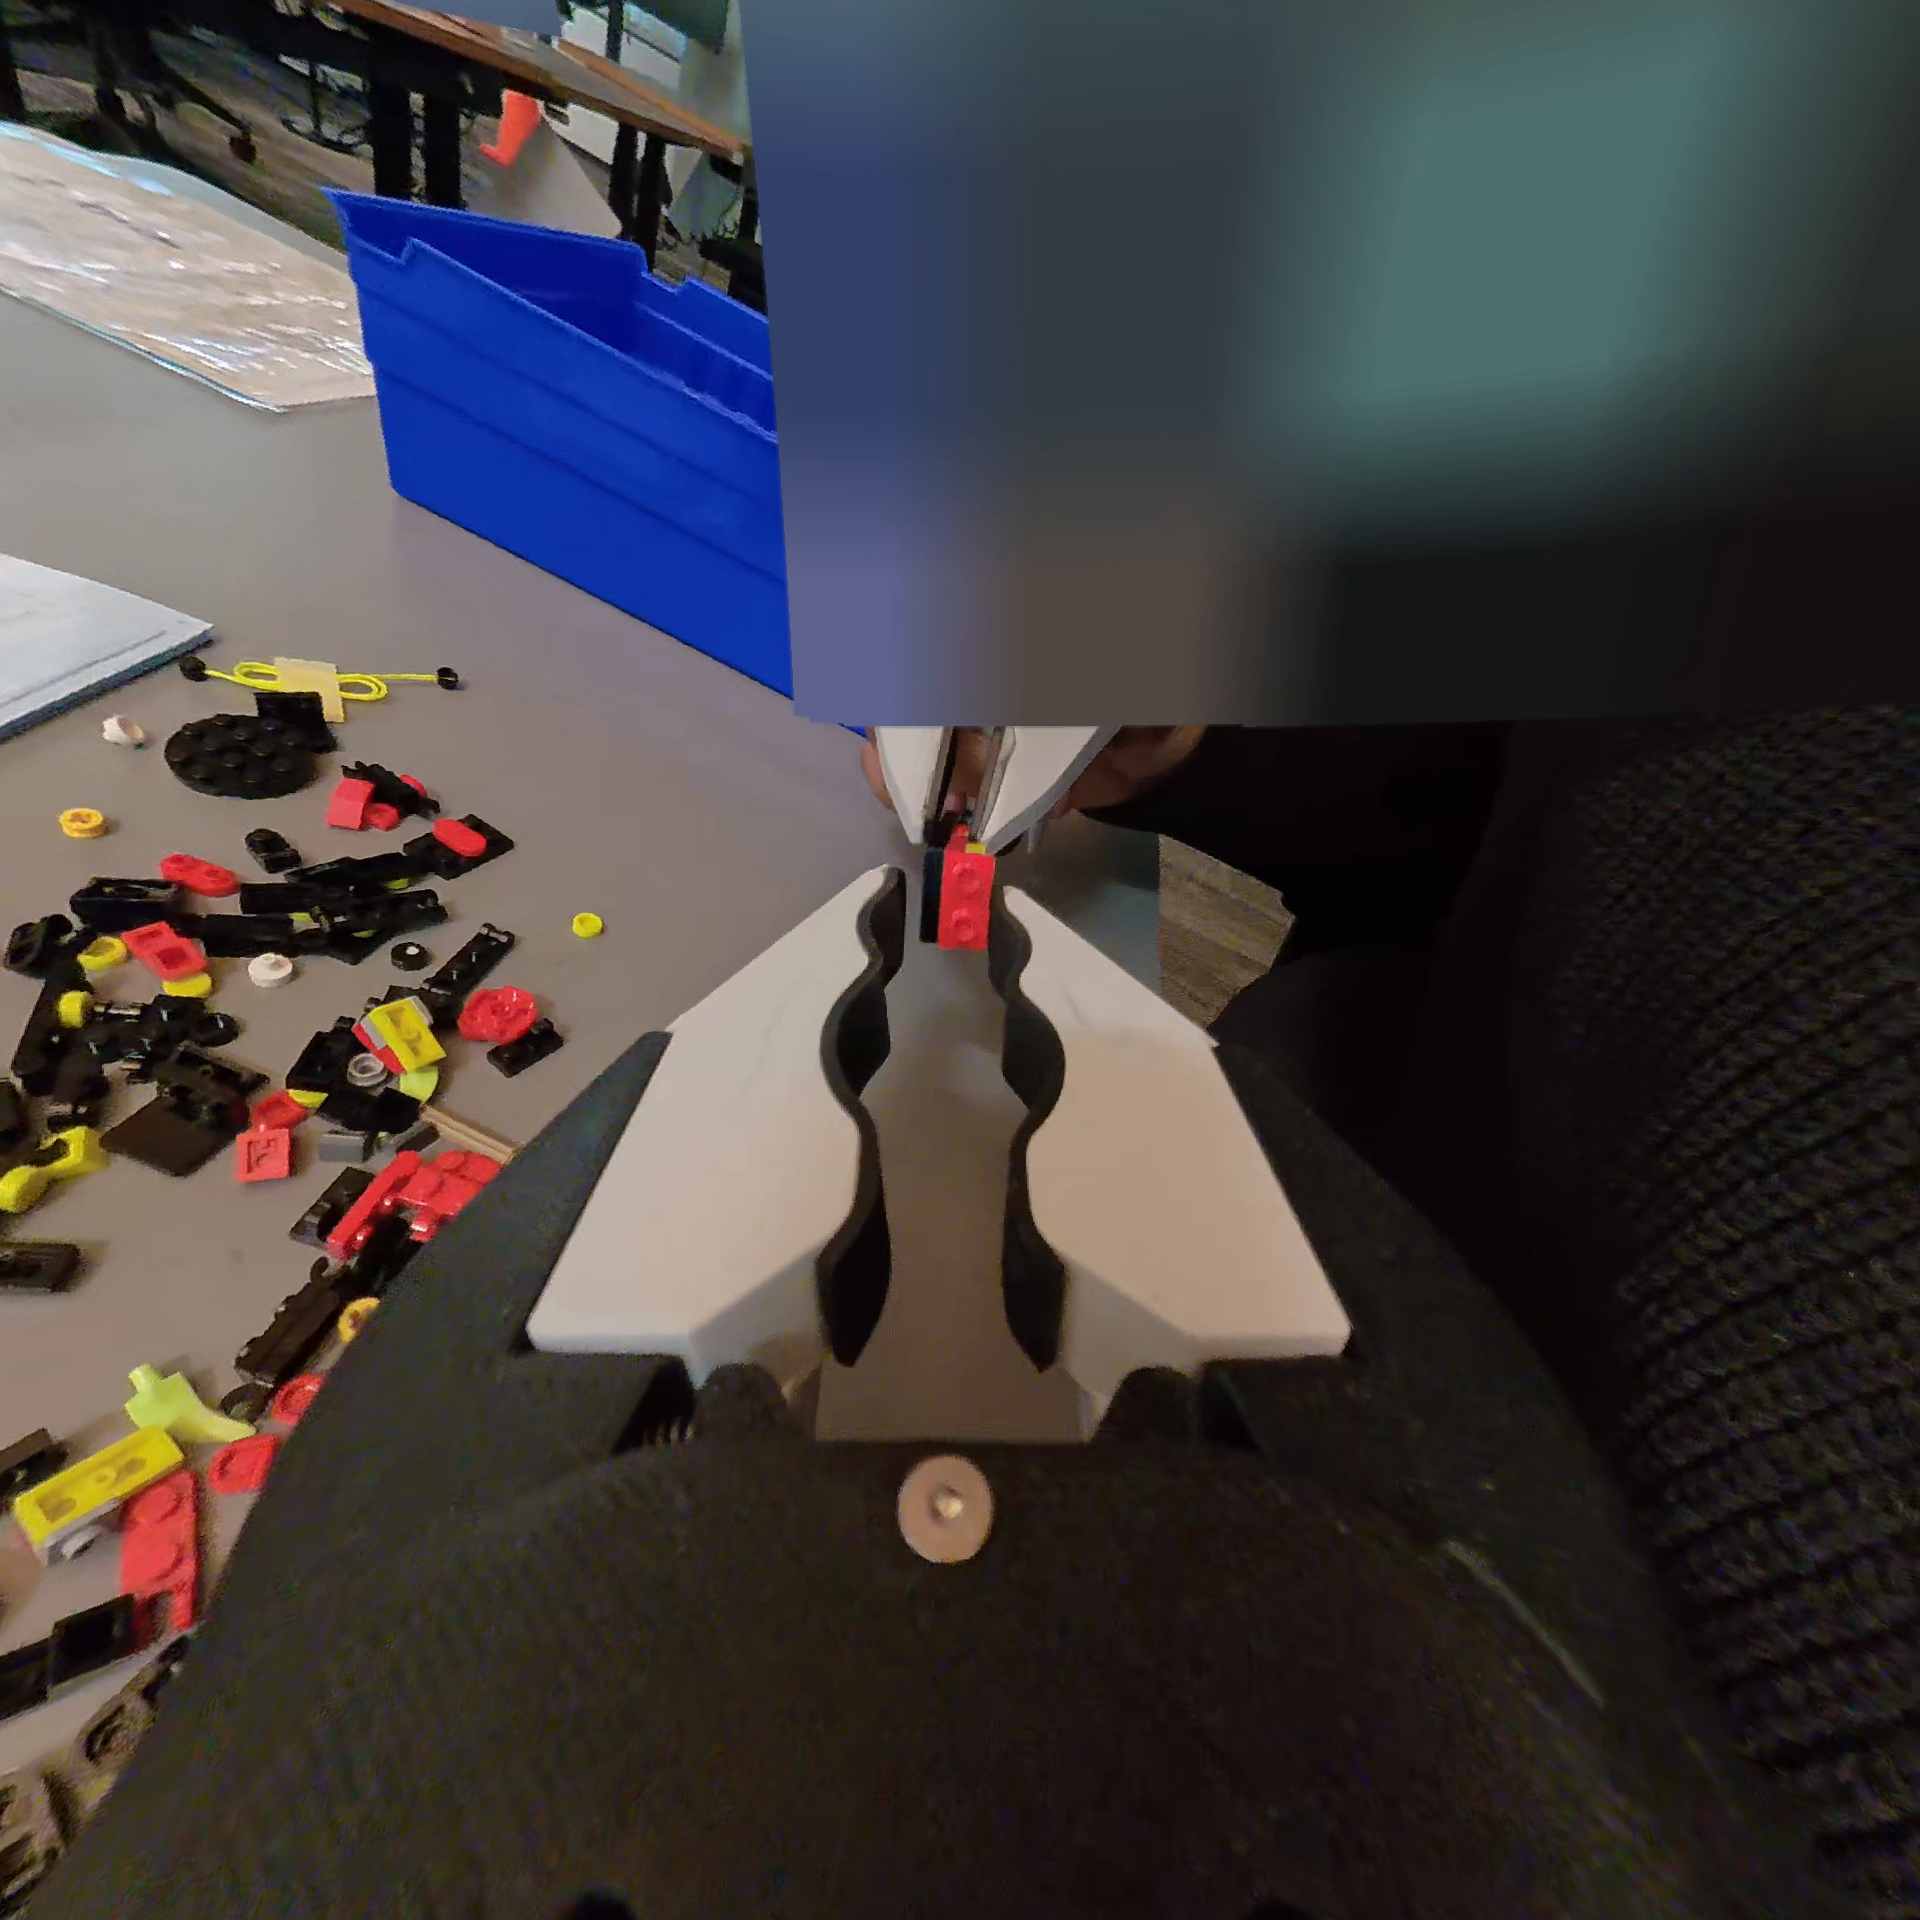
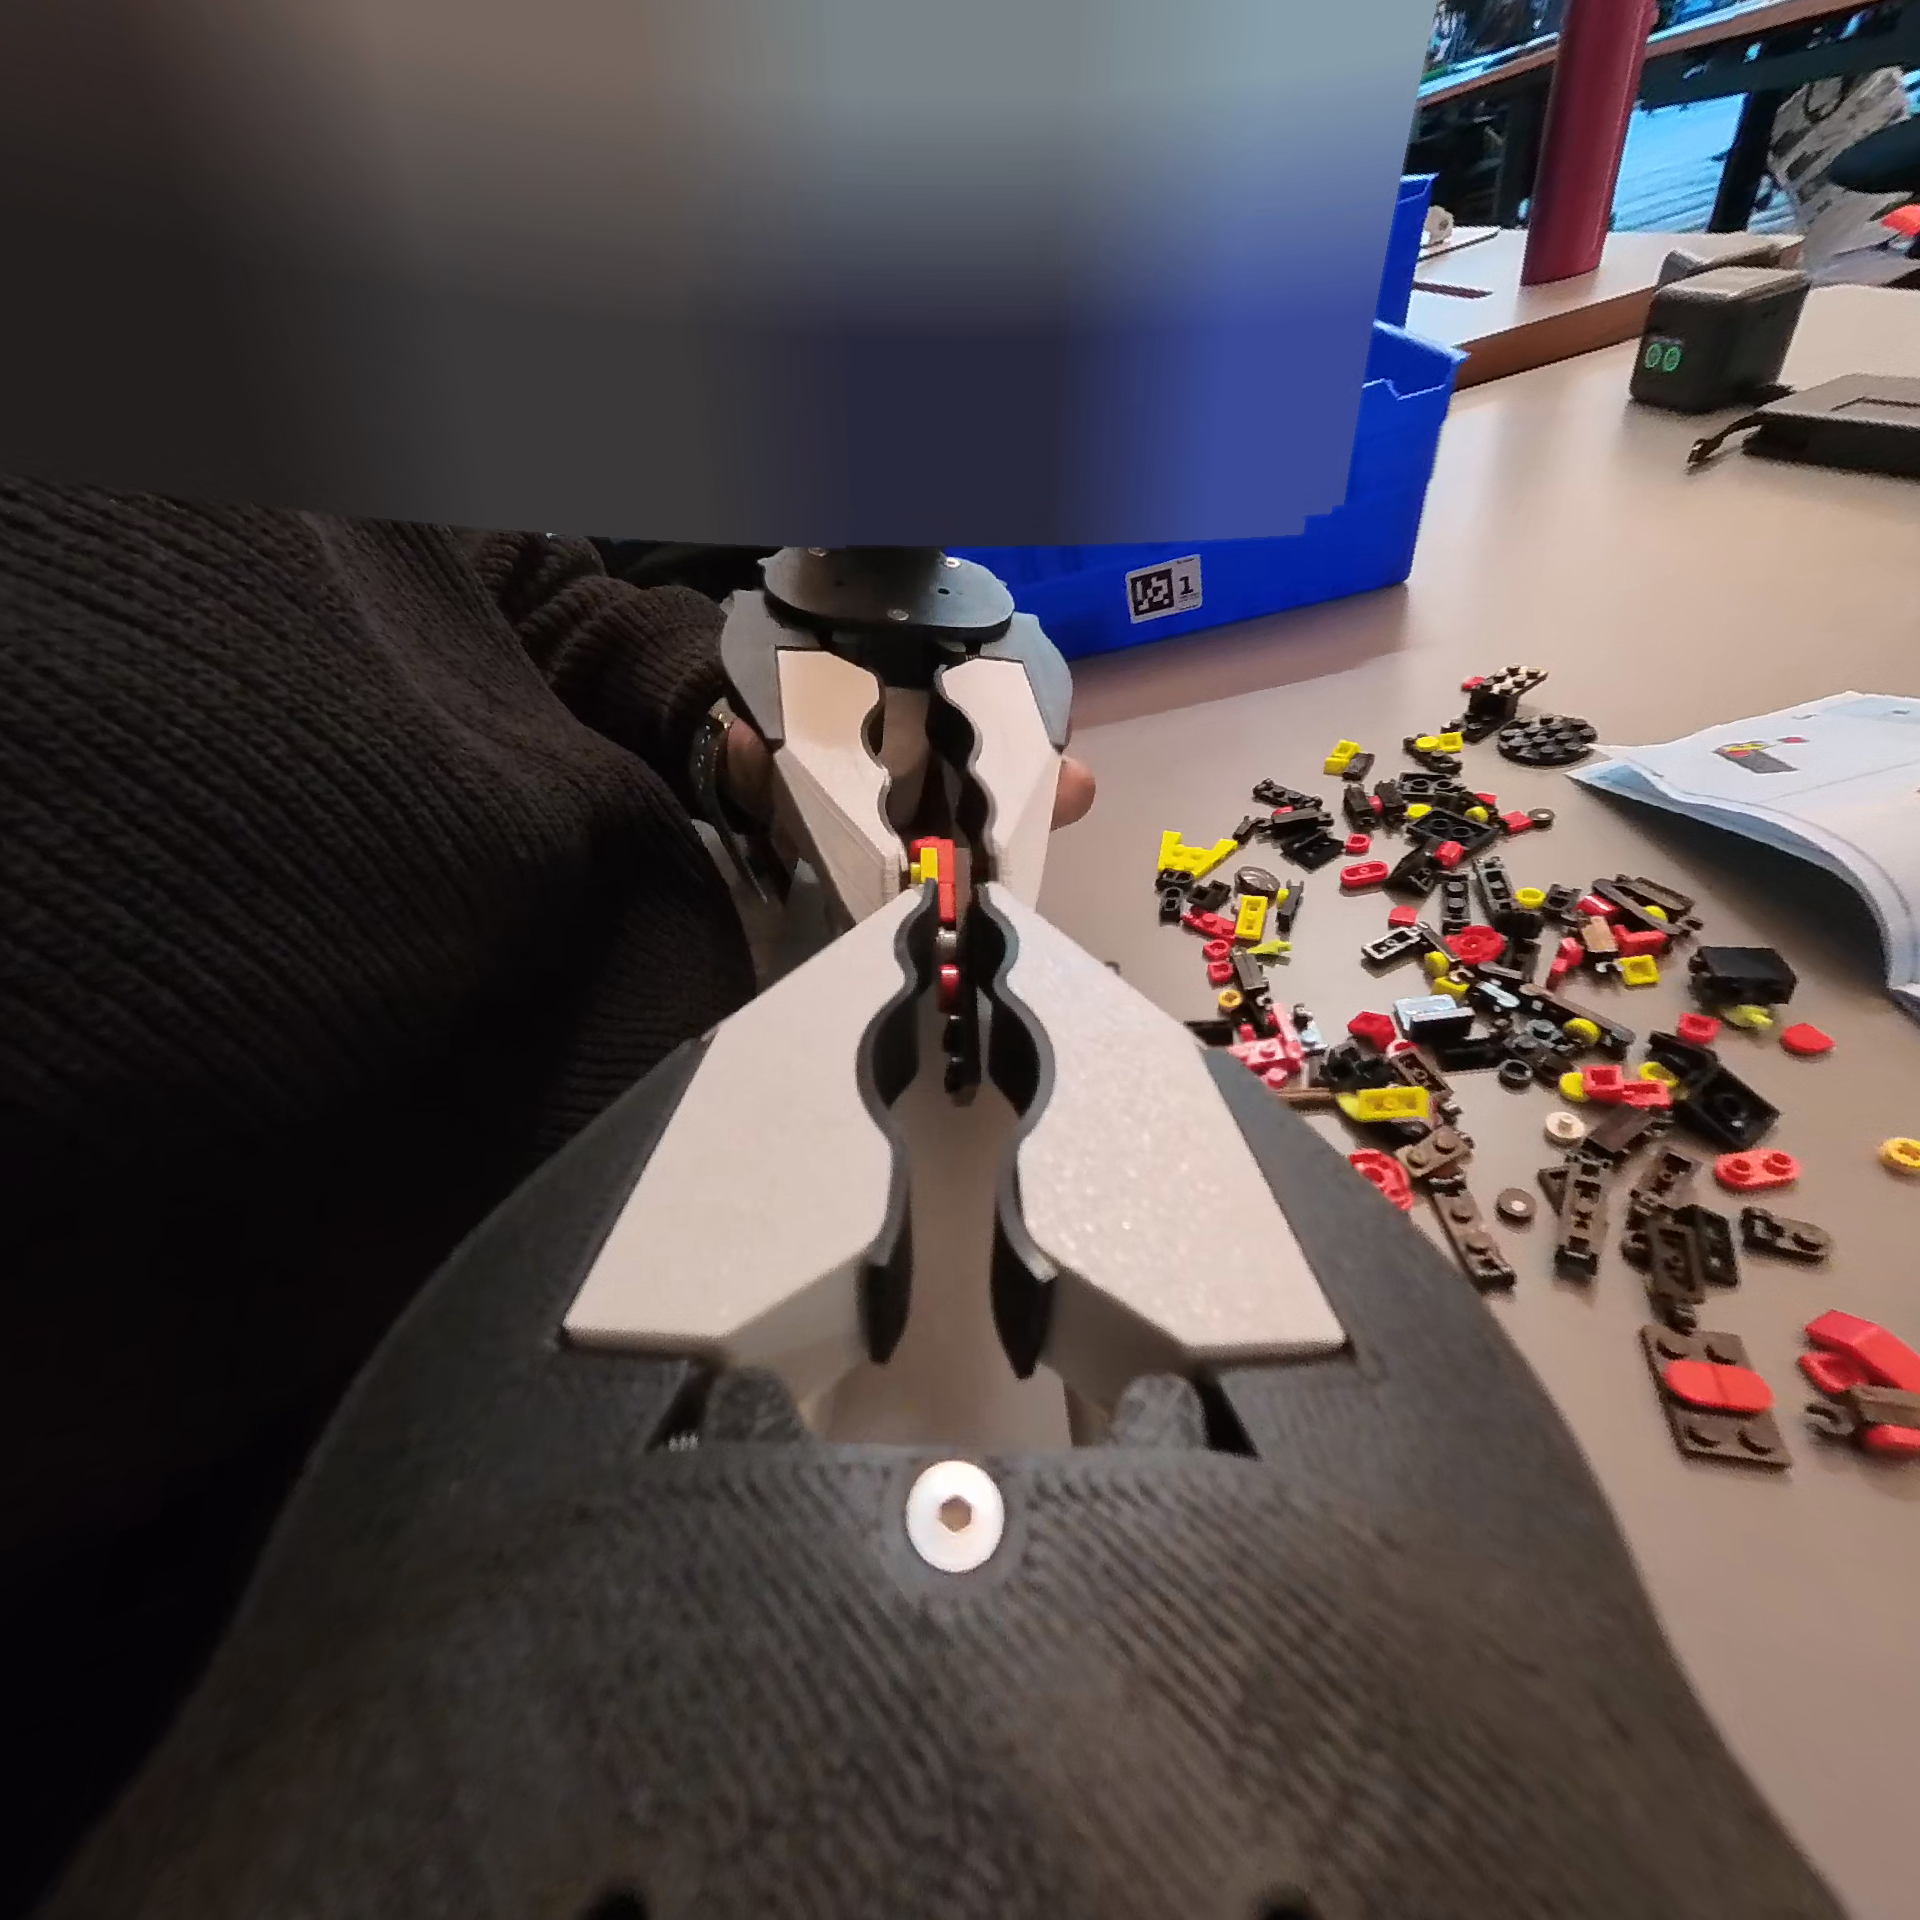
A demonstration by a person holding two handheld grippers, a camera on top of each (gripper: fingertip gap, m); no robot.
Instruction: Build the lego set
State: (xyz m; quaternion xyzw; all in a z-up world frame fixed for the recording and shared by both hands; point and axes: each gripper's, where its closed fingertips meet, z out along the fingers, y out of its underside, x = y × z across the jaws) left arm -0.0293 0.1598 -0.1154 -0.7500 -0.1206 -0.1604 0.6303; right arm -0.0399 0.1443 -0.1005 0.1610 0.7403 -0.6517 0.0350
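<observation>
A small lego assembly (image 1: pixel 961 899) of red, black and yellow plates is held in the air above the table edge. My right gripper (image 2: pixel 958 904) is shut on it, and the assembly (image 2: pixel 951 977) runs back between its pads. In the left wrist view the right gripper (image 1: pixel 961 831) comes in from the far side. My left gripper (image 1: pixel 951 894) is open, with its tips on either side of the assembly's free end and a thin gap at each side. It faces me in the right wrist view (image 2: pixel 940 868).
Several loose red, black and yellow lego pieces (image 1: pixel 260 987) (image 2: pixel 1507 987) are scattered on the grey table (image 1: pixel 623 727). A blue bin (image 1: pixel 571 416) (image 2: pixel 1387 468) stands behind. An instruction booklet (image 2: pixel 1787 800) (image 1: pixel 62 634) lies beside the pile. A dark knit sleeve (image 2: pixel 312 831) is close by.
</observation>
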